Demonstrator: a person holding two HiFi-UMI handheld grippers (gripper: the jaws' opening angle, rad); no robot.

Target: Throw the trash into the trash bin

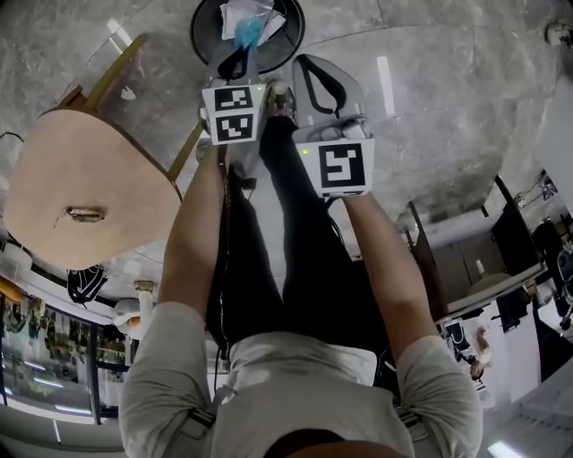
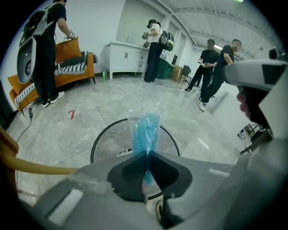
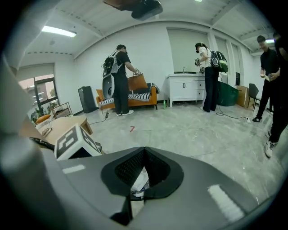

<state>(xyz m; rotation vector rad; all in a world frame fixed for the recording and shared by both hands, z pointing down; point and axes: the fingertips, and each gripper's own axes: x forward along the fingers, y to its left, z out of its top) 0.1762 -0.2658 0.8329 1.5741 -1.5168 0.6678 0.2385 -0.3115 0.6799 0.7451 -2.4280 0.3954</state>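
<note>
A black mesh trash bin [image 1: 204,27] stands on the floor just ahead of the person's feet, with white trash inside it. My left gripper [image 1: 238,64] is shut on a crumpled blue and clear plastic wrapper [image 1: 249,34], which hangs over the bin's opening. In the left gripper view the wrapper [image 2: 146,130] sticks up from between the closed jaws of the left gripper [image 2: 147,155], above the bin's rim [image 2: 101,139]. My right gripper [image 1: 315,79] is beside it on the right, shut and empty. In its own view the right gripper [image 3: 144,152] has its jaws together, with trash [image 3: 138,180] showing below them.
A light wooden table [image 1: 81,170] with wooden legs stands close on the left of the bin. The person's legs and shoes [image 1: 279,103] are right below the grippers. Farther off are an orange sofa [image 2: 67,67], a white cabinet [image 2: 126,56] and several standing people [image 2: 216,67].
</note>
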